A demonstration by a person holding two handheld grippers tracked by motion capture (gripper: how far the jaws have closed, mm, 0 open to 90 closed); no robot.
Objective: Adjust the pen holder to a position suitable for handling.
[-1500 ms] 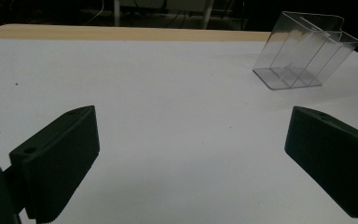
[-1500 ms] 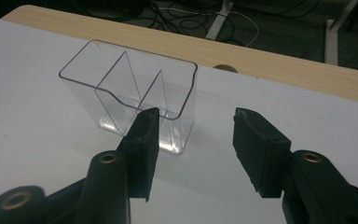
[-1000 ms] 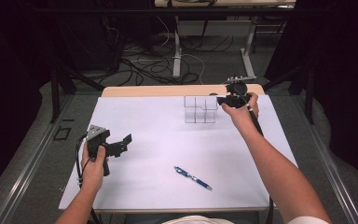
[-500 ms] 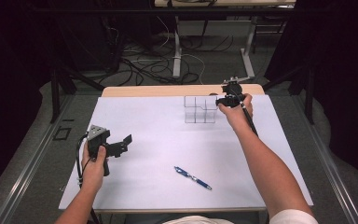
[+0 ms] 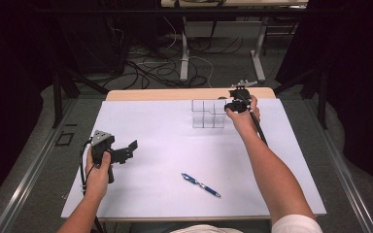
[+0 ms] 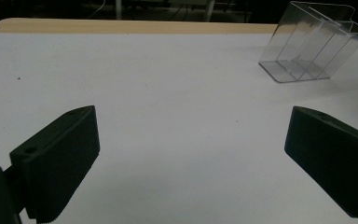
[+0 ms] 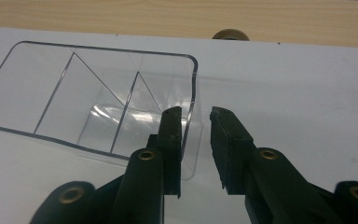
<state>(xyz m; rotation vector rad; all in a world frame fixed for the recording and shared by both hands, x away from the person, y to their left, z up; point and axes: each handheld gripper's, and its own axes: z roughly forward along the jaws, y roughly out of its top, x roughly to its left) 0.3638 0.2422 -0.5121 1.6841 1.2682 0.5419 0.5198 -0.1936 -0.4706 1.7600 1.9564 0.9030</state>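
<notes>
Clear plastic organizer (image 5: 208, 114) with 3 compartments stands on the white table sheet (image 5: 165, 145), at about 1 o'clock from table centre, near the far wooden edge.

Right gripper (image 7: 196, 135) straddles the organizer's end wall: one jaw inside the end compartment, the other outside. Jaws have just been closing, the wall between them; a narrow gap remains, pads not yet pressing. In the high view the right gripper (image 5: 233, 104) sits at the organizer's 3 o'clock side.

Left gripper (image 6: 191, 154) released, jaws wide, nothing between, at 9 o'clock.

Blue pen (image 5: 200, 185) lies at 6 o'clock, well apart.
</notes>
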